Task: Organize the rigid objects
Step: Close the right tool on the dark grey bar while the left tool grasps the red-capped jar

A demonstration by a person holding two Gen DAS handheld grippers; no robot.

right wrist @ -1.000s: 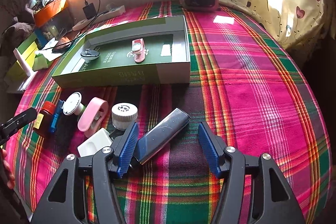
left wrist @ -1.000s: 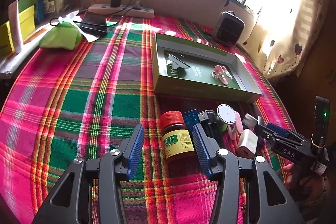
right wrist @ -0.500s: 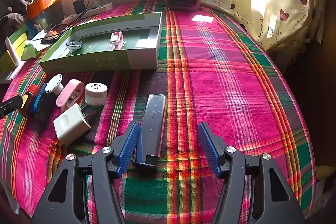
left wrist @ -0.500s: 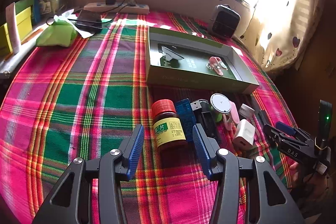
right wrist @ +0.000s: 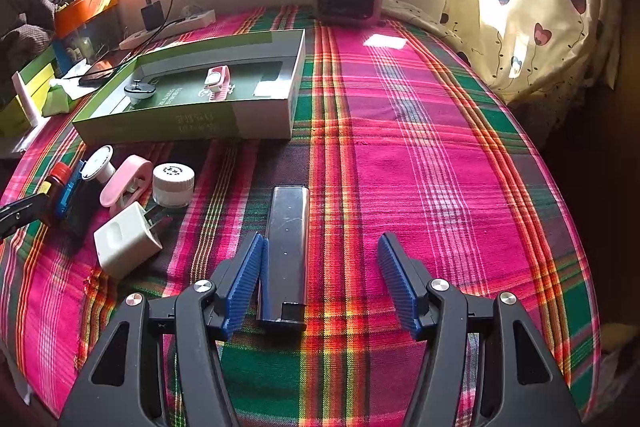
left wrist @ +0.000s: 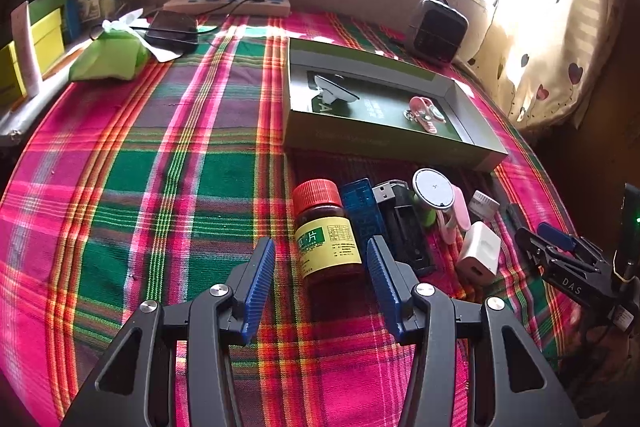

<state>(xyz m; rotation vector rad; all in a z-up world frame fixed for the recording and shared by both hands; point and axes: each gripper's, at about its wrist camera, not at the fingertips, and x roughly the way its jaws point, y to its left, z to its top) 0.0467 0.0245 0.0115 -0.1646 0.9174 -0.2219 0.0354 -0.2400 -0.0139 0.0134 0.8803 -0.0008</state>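
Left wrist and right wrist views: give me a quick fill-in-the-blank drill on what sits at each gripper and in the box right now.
1. The brown medicine bottle between the left gripper fingers has a ____ cap.
2. The long dark bar lies against the right gripper finger on the ____ side of that view.
3. The pink clip lies inside the ____ box.
4. The white charger plug lies ____ the box.

Missing words: red; left; green; outside

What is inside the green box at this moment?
Inside the green box lie a round black-and-white holder and a pink clip-like thing. The near wall hides the floor strip behind it.
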